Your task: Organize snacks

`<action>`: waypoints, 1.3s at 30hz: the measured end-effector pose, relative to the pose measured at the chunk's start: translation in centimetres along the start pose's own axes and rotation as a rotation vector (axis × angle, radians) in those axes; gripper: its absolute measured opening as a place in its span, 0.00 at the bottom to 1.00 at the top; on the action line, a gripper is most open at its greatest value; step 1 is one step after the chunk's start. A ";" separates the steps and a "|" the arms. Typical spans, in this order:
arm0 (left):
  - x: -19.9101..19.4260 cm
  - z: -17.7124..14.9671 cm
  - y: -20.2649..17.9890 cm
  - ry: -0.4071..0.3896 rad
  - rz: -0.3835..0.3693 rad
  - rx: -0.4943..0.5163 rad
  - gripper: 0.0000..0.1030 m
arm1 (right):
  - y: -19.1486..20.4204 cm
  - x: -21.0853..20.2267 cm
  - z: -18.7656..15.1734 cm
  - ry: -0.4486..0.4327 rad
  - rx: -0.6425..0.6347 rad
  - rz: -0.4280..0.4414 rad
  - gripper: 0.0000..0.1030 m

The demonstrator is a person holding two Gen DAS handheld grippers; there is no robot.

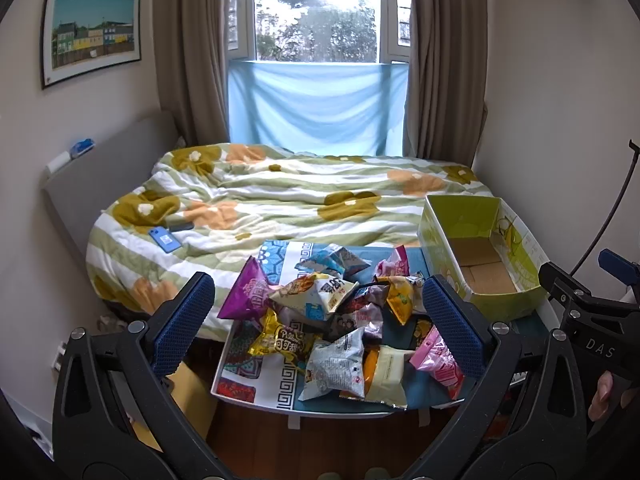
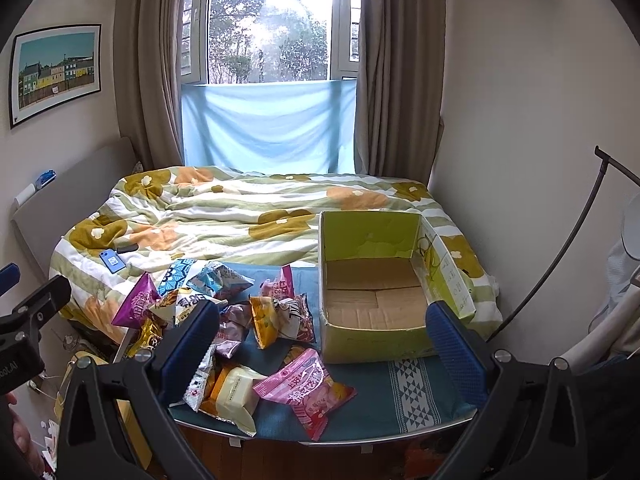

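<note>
Several snack packets lie heaped on a small table point(image 1: 256, 394) with a patterned cloth, at the foot of a bed. Among them are a purple bag point(image 1: 246, 294), a gold bag point(image 1: 280, 342), a pink bag point(image 1: 438, 362) point(image 2: 306, 390) and a yellow bag point(image 2: 266, 318). An empty green cardboard box point(image 1: 480, 248) point(image 2: 376, 280) stands open at the table's right end. My left gripper point(image 1: 320, 324) hovers open above the heap, holding nothing. My right gripper point(image 2: 322, 350) is open too, with the pink bag and the box's front wall seen between its fingers.
Behind the table is a bed with a flowered quilt point(image 1: 280, 196). A blue phone point(image 1: 164, 238) lies on it at the left. A curtained window point(image 1: 316, 12) is at the back. A black curved rod point(image 2: 560, 248) stands at the right by the wall.
</note>
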State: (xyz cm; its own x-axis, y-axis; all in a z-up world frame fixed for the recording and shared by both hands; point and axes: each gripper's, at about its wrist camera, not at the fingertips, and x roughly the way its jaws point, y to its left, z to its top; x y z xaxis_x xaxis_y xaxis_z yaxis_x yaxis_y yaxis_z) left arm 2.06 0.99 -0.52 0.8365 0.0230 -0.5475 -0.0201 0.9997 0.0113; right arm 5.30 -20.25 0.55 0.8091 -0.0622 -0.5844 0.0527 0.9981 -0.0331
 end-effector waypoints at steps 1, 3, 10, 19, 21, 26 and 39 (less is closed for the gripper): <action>0.0 0.0 0.0 0.000 0.001 0.000 1.00 | 0.0 0.1 0.0 0.002 0.001 0.001 1.00; 0.0 0.0 0.0 0.000 0.002 0.001 1.00 | 0.0 0.2 0.0 0.006 0.000 0.002 1.00; 0.0 0.1 0.1 0.002 0.000 -0.001 1.00 | 0.1 0.2 0.0 0.006 0.000 0.002 1.00; 0.1 0.1 0.1 0.001 0.001 0.000 1.00 | 0.0 0.2 0.1 0.006 0.000 0.003 1.00; 0.1 0.1 0.1 0.002 0.001 -0.001 1.00 | 0.1 0.1 0.0 0.005 -0.001 0.001 1.00; 0.0 0.1 0.1 0.001 0.002 0.000 1.00 | 0.0 0.2 0.1 0.007 0.001 0.003 1.00; 0.1 -0.1 -0.1 0.001 0.000 -0.001 1.00 | -0.1 0.0 0.1 0.004 0.007 0.006 1.00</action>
State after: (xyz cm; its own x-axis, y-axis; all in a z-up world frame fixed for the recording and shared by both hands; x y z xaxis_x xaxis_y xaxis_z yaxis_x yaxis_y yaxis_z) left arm 2.09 0.90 -0.63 0.8360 0.0232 -0.5482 -0.0210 0.9997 0.0103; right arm 5.33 -20.37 0.59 0.8069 -0.0561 -0.5881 0.0517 0.9984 -0.0243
